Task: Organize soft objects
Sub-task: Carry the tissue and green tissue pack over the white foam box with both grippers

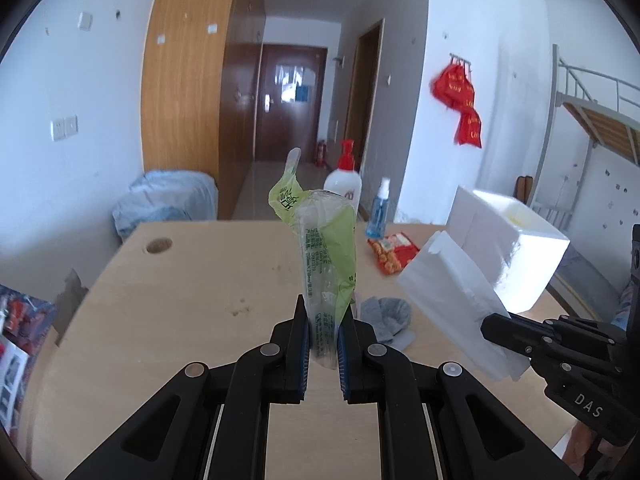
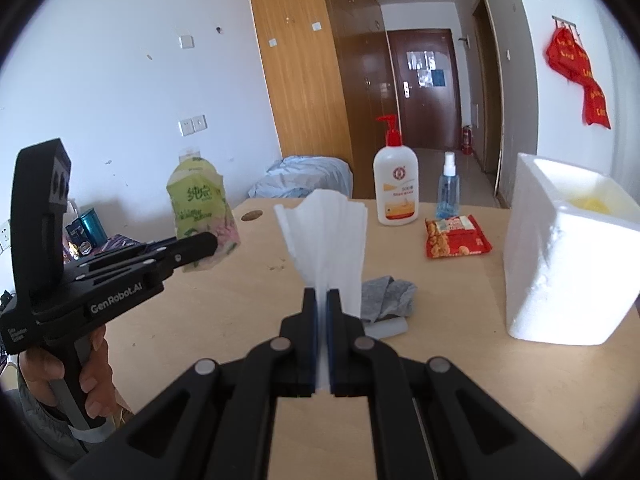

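A pale wooden table (image 2: 248,320) fills the near ground, bare across its left half. At far right stands a white foam box (image 2: 568,252). Held above the table, the left gripper (image 1: 323,344) clamps a green tissue wrapper (image 1: 324,256), crumpled, its long axis upright. To its right, the right gripper (image 2: 322,320) pinches a stack of white tissues (image 2: 324,236), fanning upward. A grey sock (image 2: 388,294) lies just beyond, with a red snack packet (image 2: 456,236) near the far edge.
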### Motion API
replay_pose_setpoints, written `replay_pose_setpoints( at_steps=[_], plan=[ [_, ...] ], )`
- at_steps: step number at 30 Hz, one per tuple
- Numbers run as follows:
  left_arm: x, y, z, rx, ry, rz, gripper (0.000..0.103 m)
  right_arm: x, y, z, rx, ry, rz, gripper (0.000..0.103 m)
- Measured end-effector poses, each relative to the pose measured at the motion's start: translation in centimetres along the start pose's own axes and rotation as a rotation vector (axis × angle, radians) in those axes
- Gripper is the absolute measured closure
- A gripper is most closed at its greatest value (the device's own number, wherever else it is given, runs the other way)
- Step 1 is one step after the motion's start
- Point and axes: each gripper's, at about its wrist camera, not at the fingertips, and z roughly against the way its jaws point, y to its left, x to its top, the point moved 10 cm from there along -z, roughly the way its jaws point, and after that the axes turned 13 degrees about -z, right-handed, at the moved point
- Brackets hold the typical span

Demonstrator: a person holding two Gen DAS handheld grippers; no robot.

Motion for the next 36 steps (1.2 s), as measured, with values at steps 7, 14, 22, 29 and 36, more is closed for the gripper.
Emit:
replay_pose_setpoints(
  at_steps=[7, 14, 22, 29, 36],
  plan=[
    [0.7, -0.8, 3.5, 0.031, -0.067, -0.025, 0.09, 0.3, 0.4, 2.3, 0.01, -0.046, 0.003, 0.097],
    [0.8, -1.0, 5.8, 0.042, -0.107, -0.033, 0.09, 0.4, 1.5, 4.3, 0.019, -0.1, 0.023, 0.097],
    [1.0, -1.3, 7.7, 0.05, -0.152, -0.046, 0.091, 0.5, 2.2, 5.3, 0.022, -0.135, 0.041, 0.097],
    [1.3, -2.9, 7.8, 0.003, -0.16, -0.071, 0.09, 0.5, 1.3, 6.5, 0.006, -0.161, 0.026, 0.097],
    [2.6, -6.0, 6.9, -0.074, -0.179, -0.105, 0.09, 0.7, -1.2, 8.5, -0.061, -0.204, -0.003, 0.097]
  ],
)
